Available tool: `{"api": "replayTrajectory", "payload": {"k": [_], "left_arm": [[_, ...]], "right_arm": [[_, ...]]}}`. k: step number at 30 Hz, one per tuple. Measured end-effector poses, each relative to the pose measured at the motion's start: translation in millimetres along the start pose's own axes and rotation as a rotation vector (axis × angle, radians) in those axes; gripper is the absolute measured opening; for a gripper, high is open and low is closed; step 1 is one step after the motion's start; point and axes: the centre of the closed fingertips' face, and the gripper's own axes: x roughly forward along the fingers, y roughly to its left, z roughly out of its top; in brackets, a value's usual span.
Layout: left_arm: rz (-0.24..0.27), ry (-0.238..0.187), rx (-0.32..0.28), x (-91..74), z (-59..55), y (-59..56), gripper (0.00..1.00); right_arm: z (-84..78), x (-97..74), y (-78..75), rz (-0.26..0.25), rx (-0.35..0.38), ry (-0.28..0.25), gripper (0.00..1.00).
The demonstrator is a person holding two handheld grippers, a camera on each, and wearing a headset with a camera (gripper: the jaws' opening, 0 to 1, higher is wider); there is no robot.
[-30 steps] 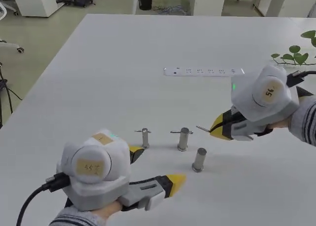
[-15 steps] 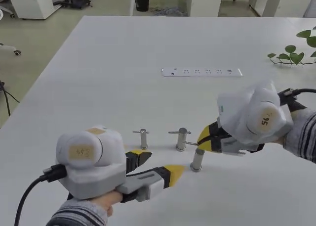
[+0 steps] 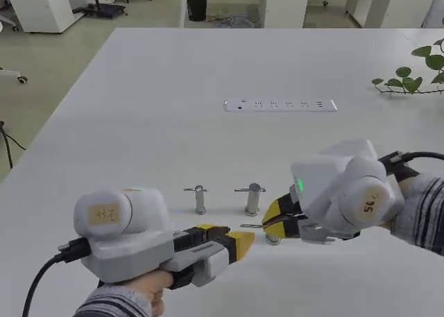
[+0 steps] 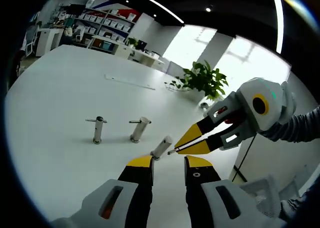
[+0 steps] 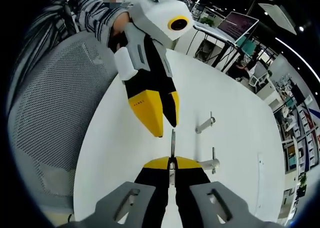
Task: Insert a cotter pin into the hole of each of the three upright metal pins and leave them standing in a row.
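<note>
Three upright metal pins stand on the white table. The left pin and the middle pin each carry a cotter pin through the top. The third pin, nearer me, is bare; in the head view the right gripper's fingertips cover most of it. My right gripper is shut on a cotter pin, whose free end points at the third pin's top. My left gripper is open and holds nothing, just in front of the third pin.
A white power strip lies across the table's middle. A leafy plant trails in at the far right edge. A mesh chair back stands behind the near table edge. Floor and office furniture lie beyond the far edge.
My right gripper has come down and to the left with the cotter pin, to the third pin's top. My left gripper has moved right, toward the same pin.
</note>
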Motion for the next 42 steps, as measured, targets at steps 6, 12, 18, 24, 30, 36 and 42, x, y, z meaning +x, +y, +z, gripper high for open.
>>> {"api": "replayTrajectory", "payload": {"k": [6,12,18,24,30,36,42], "left_arm": [[-0.023,-0.018,-0.025,0.3,0.3,-4.6,0.12],[-0.042,-0.025,-0.028,-0.5,-0.2,-9.2,0.05],[-0.044,-0.028,-0.024,-0.4,-1.0,-9.3,0.01],[-0.06,-0.022,-0.008,0.3,-2.4,-12.8,0.0],[-0.066,0.001,0.129,0.8,-6.1,-16.0,0.0],[-0.076,0.03,0.23,-0.3,-9.5,-18.3,0.0],[-0.108,0.072,0.404,-3.1,-13.9,-21.8,0.0]], "right_arm": [[6.1,-0.6,5.7,0.014,-0.01,-0.012,0.0],[11.9,-1.8,7.9,0.014,-0.011,-0.024,0.0],[15.2,-2.5,9.5,0.014,-0.013,-0.031,0.0],[14.0,-2.3,9.6,0.013,-0.012,-0.027,0.0],[13.0,-2.1,9.6,0.013,0.007,-0.029,0.0],[10.7,-1.9,10.9,0.028,0.032,-0.033,0.0],[4.4,-1.9,14.5,0.049,0.045,-0.021,0.01]]}}
